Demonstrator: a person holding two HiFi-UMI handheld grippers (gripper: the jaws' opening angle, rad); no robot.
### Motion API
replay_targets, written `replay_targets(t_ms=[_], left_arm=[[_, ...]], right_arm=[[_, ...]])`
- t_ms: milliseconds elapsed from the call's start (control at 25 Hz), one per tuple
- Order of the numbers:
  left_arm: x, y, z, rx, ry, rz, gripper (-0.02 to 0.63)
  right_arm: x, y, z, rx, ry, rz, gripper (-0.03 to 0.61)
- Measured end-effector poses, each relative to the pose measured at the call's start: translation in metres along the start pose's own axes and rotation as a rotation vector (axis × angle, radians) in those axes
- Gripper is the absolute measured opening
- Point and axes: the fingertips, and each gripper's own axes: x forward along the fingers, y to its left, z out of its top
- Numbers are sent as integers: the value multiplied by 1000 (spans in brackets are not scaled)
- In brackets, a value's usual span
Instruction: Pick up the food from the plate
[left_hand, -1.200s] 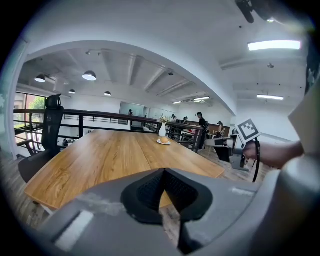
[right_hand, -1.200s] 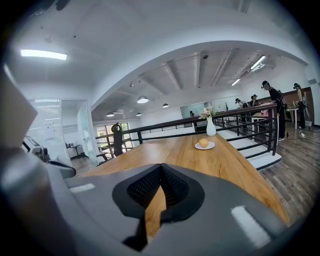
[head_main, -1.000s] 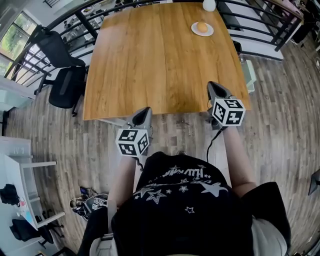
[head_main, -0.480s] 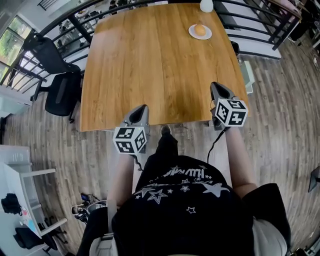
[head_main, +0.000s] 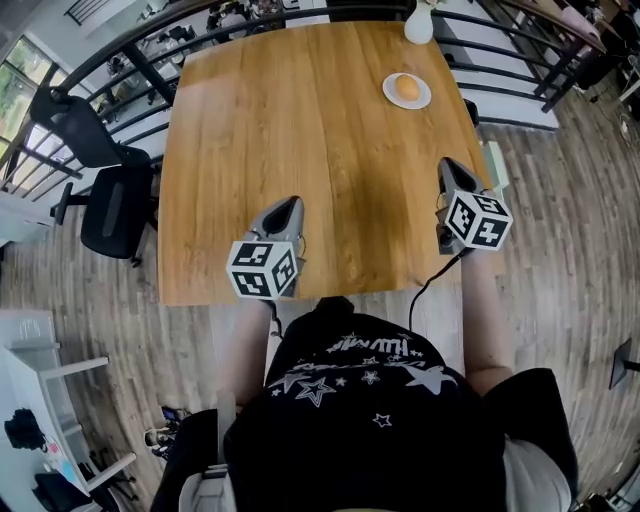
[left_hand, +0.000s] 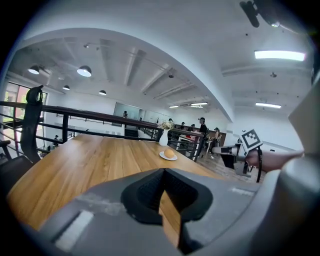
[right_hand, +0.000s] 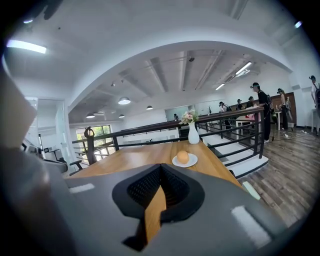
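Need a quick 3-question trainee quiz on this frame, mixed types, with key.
1. True or false: the food lies on the plate, far from both grippers.
2. The vase stands: A) beyond the plate, at the far edge of the table; B) between the grippers at the near edge; C) on the floor.
3. Fill in: the jaws of the left gripper and the right gripper are both ____, with nothing held.

Key: 1 true; 2 A; 3 shut.

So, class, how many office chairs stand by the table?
2: one office chair near the table's far left corner, another beside its left edge, nearer the camera. Others may be hidden.
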Motion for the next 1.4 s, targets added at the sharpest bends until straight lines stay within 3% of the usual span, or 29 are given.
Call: replay_targets(t_ms=[400,760,1040,1400], left_arm=[[61,36,41,40,39,-49,2],[122,58,55,47,73,-88,2],[157,78,60,30,88,-90,2],[191,111,53,2,113,-71,2]], right_arm=[[63,-4,24,-11,22,-32,0],[120,-27,17,-1,114,-62,3],[164,-49,19,-21,146,-92,71],[230,-75,12,-54,179,-117,216]])
